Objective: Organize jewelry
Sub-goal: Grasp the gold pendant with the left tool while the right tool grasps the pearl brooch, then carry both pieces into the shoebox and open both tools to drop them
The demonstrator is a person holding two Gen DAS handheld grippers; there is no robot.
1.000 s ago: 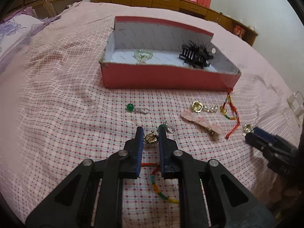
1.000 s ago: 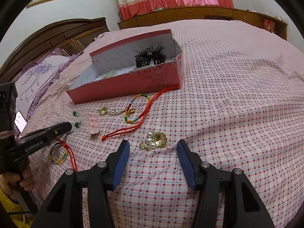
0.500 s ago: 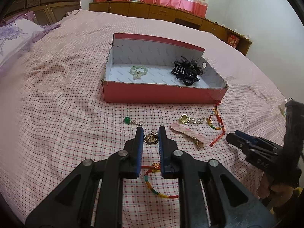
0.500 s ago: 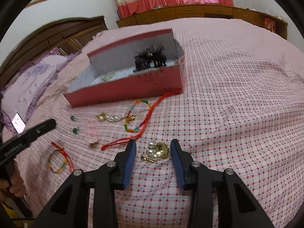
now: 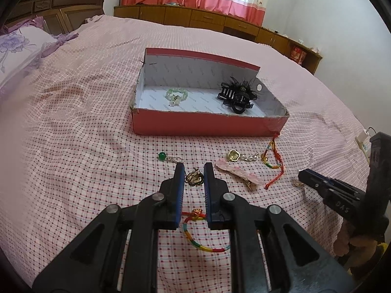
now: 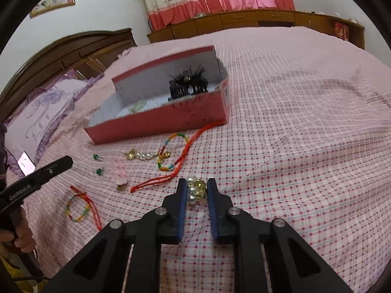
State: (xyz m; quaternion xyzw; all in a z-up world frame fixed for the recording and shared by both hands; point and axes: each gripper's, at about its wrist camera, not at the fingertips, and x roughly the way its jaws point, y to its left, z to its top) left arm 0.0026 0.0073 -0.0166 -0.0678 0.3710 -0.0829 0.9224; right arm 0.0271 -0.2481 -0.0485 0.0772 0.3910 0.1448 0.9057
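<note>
Bedroom with red-and-cream curtains and low wooden cabinets behind; bed under a pink checked cover, bearing an open red box towards its middle. Inside the box, a pale green bead bracelet at the left and a black feathered hair claw at the right. Loose on the cover in front of the box: a green bead charm, a pink hair clip, a gold-and-pearl piece, a red cord bracelet, a rainbow cord bracelet. Left gripper narrow, clamped on a small gold ornament and carried clear of the cover. Right gripper closing, a gold-and-pearl brooch between its blue pads on the cover, seemingly pinched at both flanks. Deciding relation: box straight ahead of and beyond the left gripper, long axis running crosswise to the fingers, near wall to be cleared first; from the right gripper, box ahead and to the left, with the cord bracelet between. Left hand probably the readier to deliver, its piece already off the bed.
</note>
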